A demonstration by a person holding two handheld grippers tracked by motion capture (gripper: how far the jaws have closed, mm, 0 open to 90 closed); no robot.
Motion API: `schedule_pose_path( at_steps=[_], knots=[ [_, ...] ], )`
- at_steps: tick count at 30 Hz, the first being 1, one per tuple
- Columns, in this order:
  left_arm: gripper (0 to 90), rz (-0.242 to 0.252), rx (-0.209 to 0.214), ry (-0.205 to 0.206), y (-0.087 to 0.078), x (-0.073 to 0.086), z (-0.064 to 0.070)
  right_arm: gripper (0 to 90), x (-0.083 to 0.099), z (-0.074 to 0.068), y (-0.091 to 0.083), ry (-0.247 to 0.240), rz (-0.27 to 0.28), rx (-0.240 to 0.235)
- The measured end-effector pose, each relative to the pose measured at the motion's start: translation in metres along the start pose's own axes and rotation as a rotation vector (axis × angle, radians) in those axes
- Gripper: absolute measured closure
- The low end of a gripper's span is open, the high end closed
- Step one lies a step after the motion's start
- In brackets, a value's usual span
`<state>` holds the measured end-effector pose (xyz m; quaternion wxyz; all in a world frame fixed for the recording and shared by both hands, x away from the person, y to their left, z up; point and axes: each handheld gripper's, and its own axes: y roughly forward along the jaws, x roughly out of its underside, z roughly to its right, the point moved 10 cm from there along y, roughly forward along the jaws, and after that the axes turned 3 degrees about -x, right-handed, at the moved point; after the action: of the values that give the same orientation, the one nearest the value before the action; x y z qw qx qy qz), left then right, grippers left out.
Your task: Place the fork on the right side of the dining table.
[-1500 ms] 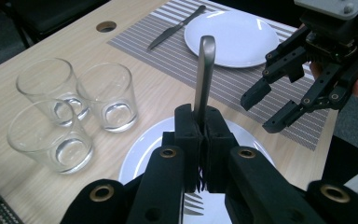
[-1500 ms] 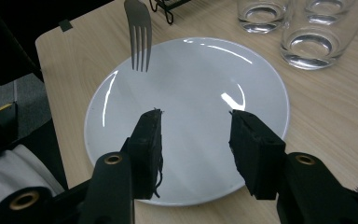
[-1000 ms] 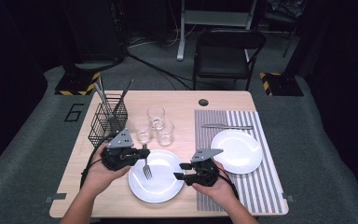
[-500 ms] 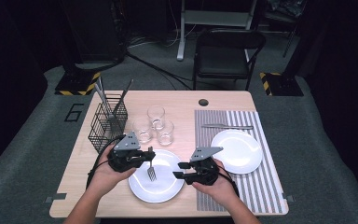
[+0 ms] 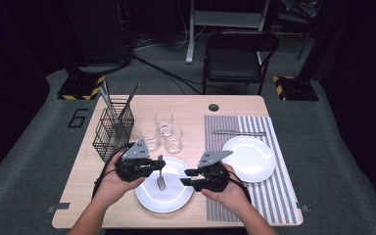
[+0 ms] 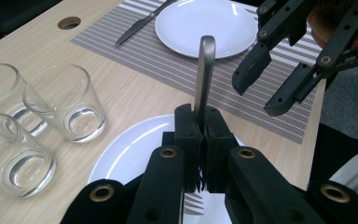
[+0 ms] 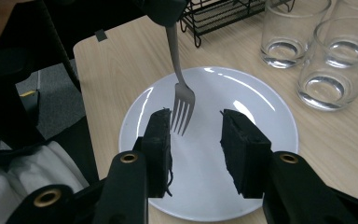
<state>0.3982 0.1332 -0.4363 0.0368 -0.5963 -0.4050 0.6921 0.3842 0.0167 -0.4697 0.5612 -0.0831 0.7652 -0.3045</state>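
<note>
Fork [image 5: 160, 175] hangs over plate [image 5: 149, 199], seemingly near glasses [image 5: 174, 139].

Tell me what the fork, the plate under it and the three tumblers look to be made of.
Fork: metal, likely stainless steel, with a brushed grey sheen and soft highlights along the handle. Plate: glossy white, probably glazed ceramic, though melamine can't be ruled out; it shows sharp reflections. Tumblers: clear glass by the look, see-through with thick bright bases.

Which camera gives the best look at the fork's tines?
The right gripper view: the fork hangs tines-down over the near plate, each tine distinct. The high view shows it small, in the left gripper. The left gripper view shows mostly its handle, tines half hidden.
</note>
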Motion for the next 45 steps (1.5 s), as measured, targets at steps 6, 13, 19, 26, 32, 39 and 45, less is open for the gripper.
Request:
schedule_pose_path(
  at_steps=[6,13,19,26,32,39,45],
  knots=[
    [86.9,-0.005,0.007,0.002,0.000,0.001,0.001,63.6,-0.014,-0.003,-0.005,-0.030,0.005,-0.008],
    [86.9,-0.001,0.005,0.002,0.001,0.001,0.002,63.9,-0.025,-0.005,-0.007,-0.047,0.007,-0.024],
    [86.9,-0.006,0.011,0.008,0.001,0.001,0.003,63.8,-0.034,-0.007,-0.008,-0.070,0.011,-0.031],
    [86.9,-0.003,0.004,0.004,0.002,0.001,0.003,63.3,-0.044,-0.009,-0.009,-0.066,0.022,-0.037],
    [86.9,0.000,0.003,0.006,0.003,0.001,0.005,63.3,-0.051,-0.010,-0.010,-0.083,0.031,-0.045],
    [86.9,-0.005,0.011,0.010,0.004,0.001,0.006,63.0,-0.059,-0.012,-0.009,-0.085,0.035,-0.050],
    [86.9,-0.004,0.015,0.018,0.005,0.001,0.009,63.1,-0.066,-0.014,-0.006,-0.099,0.035,-0.059]
  ],
)
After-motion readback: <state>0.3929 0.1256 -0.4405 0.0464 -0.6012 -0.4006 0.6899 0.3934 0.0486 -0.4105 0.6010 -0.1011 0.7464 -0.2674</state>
